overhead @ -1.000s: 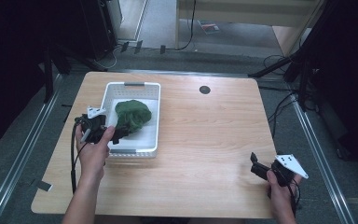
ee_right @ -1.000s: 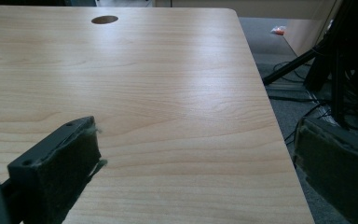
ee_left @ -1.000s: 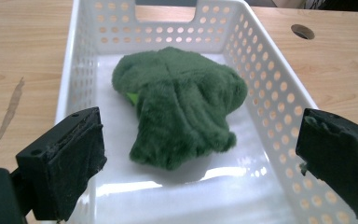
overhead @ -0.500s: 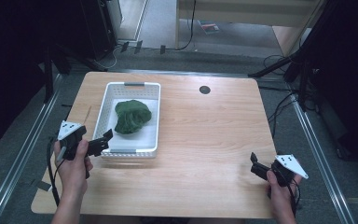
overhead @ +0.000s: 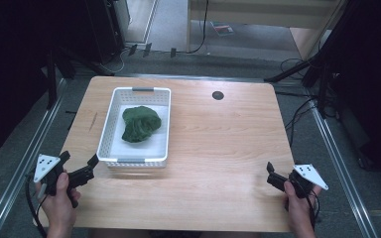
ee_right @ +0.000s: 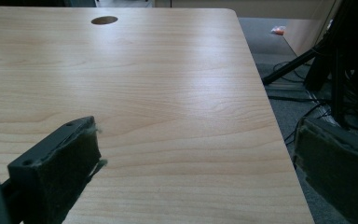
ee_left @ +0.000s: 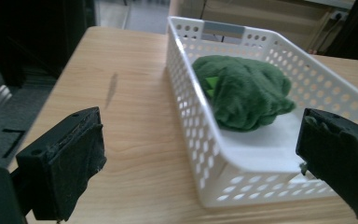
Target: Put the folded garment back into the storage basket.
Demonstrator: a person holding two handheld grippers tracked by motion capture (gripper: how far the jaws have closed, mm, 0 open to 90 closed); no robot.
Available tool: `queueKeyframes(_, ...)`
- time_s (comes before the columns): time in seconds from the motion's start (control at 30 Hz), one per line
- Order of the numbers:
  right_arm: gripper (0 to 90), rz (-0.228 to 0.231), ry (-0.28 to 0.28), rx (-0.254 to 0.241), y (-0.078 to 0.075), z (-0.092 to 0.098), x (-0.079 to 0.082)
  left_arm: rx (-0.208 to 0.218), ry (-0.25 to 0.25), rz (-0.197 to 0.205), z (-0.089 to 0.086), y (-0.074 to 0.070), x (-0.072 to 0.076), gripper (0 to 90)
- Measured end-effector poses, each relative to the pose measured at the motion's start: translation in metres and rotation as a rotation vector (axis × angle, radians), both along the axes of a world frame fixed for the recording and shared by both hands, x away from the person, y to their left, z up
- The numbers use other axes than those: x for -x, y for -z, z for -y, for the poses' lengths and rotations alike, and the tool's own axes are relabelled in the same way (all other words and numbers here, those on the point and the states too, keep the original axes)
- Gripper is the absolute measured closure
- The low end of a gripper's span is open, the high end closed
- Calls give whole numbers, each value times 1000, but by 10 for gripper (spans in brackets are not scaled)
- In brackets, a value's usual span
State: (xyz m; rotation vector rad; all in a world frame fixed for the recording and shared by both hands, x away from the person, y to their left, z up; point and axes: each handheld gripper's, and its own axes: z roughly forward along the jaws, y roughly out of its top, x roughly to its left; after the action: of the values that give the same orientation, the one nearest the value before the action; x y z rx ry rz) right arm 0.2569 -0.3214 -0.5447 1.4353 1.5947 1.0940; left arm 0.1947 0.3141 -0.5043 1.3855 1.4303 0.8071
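The left gripper (overhead: 82, 168) hovers just off the basket's near left corner, jaws spread wide and empty. The white basket (overhead: 110, 122) sits on the table (overhead: 228, 148) (a green cloth (overhead: 140, 123) lies inside it). The right gripper (overhead: 273, 174) hangs wide open, empty, at the near right edge.
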Motion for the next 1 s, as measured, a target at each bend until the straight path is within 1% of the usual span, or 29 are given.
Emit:
queueKeyframes(0.07, 8, 1, 0, 2, 0, 0, 0, -12, -6, -4, -7, 8, 5, 21)
queueKeyframes(0.17, 8, -1, 1, -1, 0, 0, 0, -18, -12, -22, -16, 21, 10, 21)
queueKeyframes(0.23, 7, -1, 2, -1, 0, 0, 0, -5, -17, -25, -22, 27, 12, 21)
queueKeyframes(0.27, 8, -2, 1, 0, 0, 0, 0, -9, -26, -30, -28, 33, 14, 21)
queueKeyframes(0.33, 8, 0, 1, -1, 0, 0, 0, -5, -30, -30, -31, 35, 15, 21)
queueKeyframes(0.37, 8, -2, 2, -2, 0, 0, 0, -11, -34, -30, -36, 39, 15, 21)
queueKeyframes(0.53, 8, 0, 2, 4, 0, 0, 0, -31, -54, -45, -44, 46, 14, 22)
queueKeyframes(0.57, 8, 0, 4, 5, 0, 0, 0, -25, -63, -43, -46, 48, 14, 22)
queueKeyframes(0.6, 8, 0, 4, 5, 0, 0, 0, -4, -64, -33, -47, 48, 14, 22)
queueKeyframes(0.63, 8, 0, 4, 6, 0, 0, 0, 2, -65, -29, -48, 48, 15, 22)
queueKeyframes(0.83, 8, -4, 11, 8, 0, 0, 0, -13, -59, -25, -45, 48, 15, 23)
queueKeyframes(0.9, 8, -4, 11, 11, 0, -1, 0, -4, -58, -29, -47, 48, 15, 22)
queueKeyframes(0.93, 7, -7, 11, 13, 0, -1, 0, 12, -56, -26, -48, 48, 15, 23)
queueKeyframes(0.97, 8, -7, 12, 14, 0, -1, 0, 40, -57, -24, -51, 49, 15, 23)
queueKeyframes(1.0, 8, -7, 12, 14, 0, -1, 0, 40, -57, -24, -51, 49, 15, 23)
